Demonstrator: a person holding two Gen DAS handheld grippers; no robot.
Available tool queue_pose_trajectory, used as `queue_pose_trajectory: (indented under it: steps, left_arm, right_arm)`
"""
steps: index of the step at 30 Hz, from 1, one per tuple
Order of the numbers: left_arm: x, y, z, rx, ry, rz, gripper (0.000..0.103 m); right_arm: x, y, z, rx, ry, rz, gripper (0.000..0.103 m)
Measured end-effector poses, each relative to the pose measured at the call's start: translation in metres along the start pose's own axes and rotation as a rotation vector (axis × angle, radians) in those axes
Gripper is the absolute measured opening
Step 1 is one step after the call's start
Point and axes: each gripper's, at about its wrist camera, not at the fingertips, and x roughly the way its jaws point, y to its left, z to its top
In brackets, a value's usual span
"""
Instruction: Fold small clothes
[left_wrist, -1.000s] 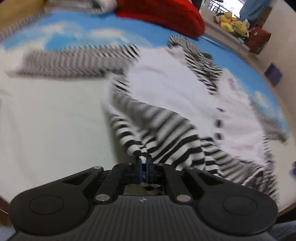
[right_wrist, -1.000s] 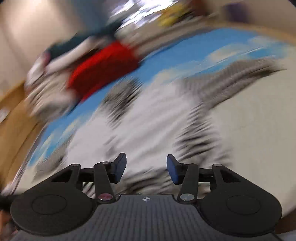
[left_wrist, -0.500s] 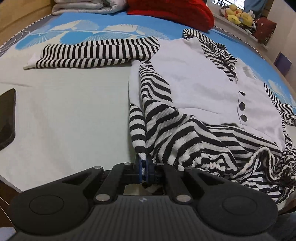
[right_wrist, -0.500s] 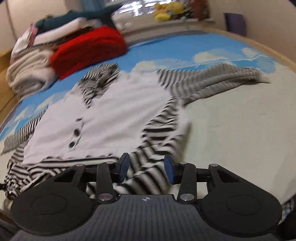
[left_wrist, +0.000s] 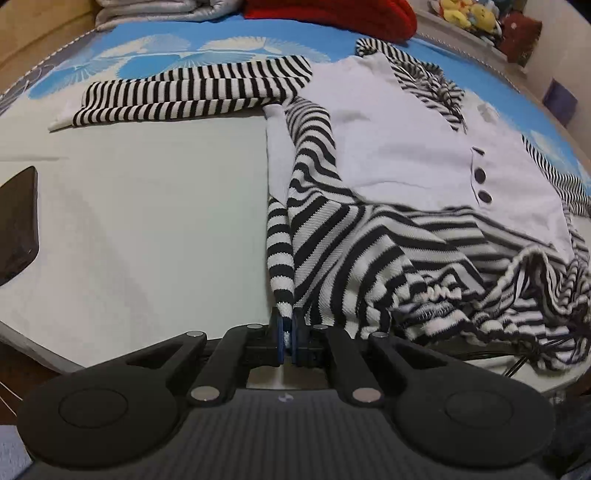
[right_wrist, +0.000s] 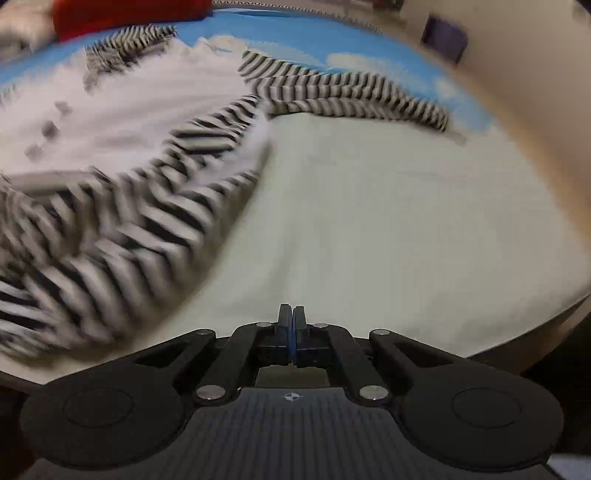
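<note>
Sweater (left_wrist: 406, 162) hem is pinched in the left tongs (left_wrist: 287, 332): the blue pads are pressed nearly together on a narrow striped edge of fabric that runs straight up from them. The right tongs (right_wrist: 291, 332) are clamped fully together with nothing visible between them, hanging over bare bedsheet (right_wrist: 388, 221), with the striped cloth lying well off to their left in that view.

The chief risk, as I judge it, is that the right tongs have closed on nothing, so any lift or fold would be carried by the left tongs alone; the garment would then drag sideways and bunch instead of folding flat. The left grip takes only a thin edge of knit, which could slip out under tension. The lower right part of the hem already lies in a rumpled, gathered heap (left_wrist: 517, 295), and pulling from one corner could tighten that tangle.

Outward from the left tongs, the white body with its two dark buttons (left_wrist: 482, 184) spreads across the bed, one striped sleeve (left_wrist: 192, 96) stretched flat to the left, far from both tongs. A red bundle (left_wrist: 332, 14) sits beyond the collar.
</note>
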Motion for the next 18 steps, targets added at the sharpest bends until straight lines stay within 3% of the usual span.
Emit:
queue_pose_trajectory:
  steps: [4, 5, 7, 9, 11, 13, 16, 17, 18]
  left_arm:
    - [-0.017, 0.003, 0.006, -0.034, -0.072, -0.04, 0.009]
    - [-0.025, 0.001, 0.007, -0.023, -0.103, -0.048, 0.014]
    - [-0.038, -0.005, 0.01, -0.007, -0.144, -0.07, 0.017]
    - [-0.05, -0.012, 0.013, -0.001, -0.169, -0.146, 0.025]
    - [-0.054, -0.022, 0.016, 0.026, -0.181, -0.188, 0.038]
    - [-0.048, -0.034, 0.017, 0.071, -0.181, -0.156, 0.047]
    - [-0.021, -0.042, 0.015, 0.089, -0.106, -0.173, 0.047]
    - [-0.011, -0.043, 0.014, 0.094, -0.074, -0.171, 0.047]
    - [-0.002, -0.045, 0.012, 0.102, -0.049, -0.145, 0.046]
  right_arm:
    - [-0.027, -0.001, 0.008, 0.093, -0.129, 0.152, 0.001]
    - [-0.037, 0.002, 0.011, 0.097, -0.171, 0.212, 0.005]
    - [-0.055, 0.01, 0.015, 0.084, -0.221, 0.317, 0.02]
    - [-0.064, 0.024, 0.021, 0.07, -0.249, 0.43, 0.057]
    - [-0.066, 0.039, 0.025, 0.036, -0.249, 0.515, 0.064]
    - [-0.063, 0.059, 0.024, -0.057, -0.23, 0.522, 0.066]
    - [-0.045, 0.084, 0.011, -0.207, -0.198, 0.43, 0.059]
    - [-0.039, 0.089, 0.006, -0.245, -0.202, 0.399, 0.017]
    - [-0.039, 0.092, 0.001, -0.298, -0.208, 0.37, 0.009]
